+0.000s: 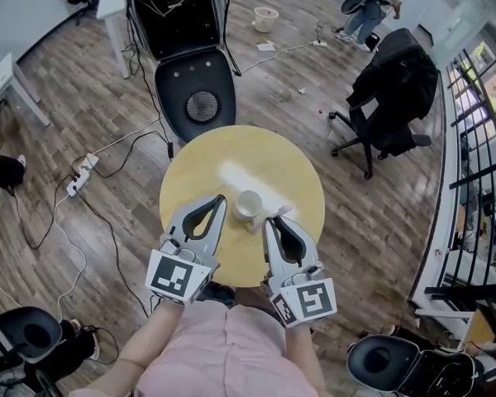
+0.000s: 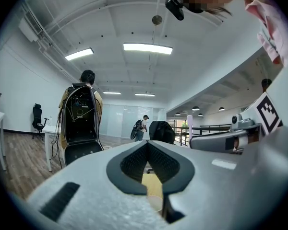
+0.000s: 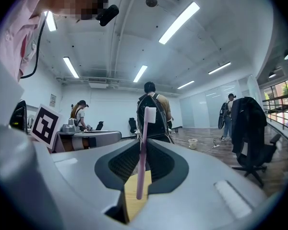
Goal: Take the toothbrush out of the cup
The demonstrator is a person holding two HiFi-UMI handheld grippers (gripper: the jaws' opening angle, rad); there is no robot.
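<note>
toothbrush: pink | cup: white | counter: yellow wood | left gripper, right gripper: grey, black-lined jaws, black-and-white square markers | floor: brown planks | chair, 12 o'clock: black | shirt: pink

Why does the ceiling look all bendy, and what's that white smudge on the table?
Left and right gripper views: wide-angle lenses bend the ceiling lights into curves and darken the corners. Right gripper view: the toothbrush is fairly sharp. Head view: the smudge looks like lamp glare on the table, beside the cup.
</note>
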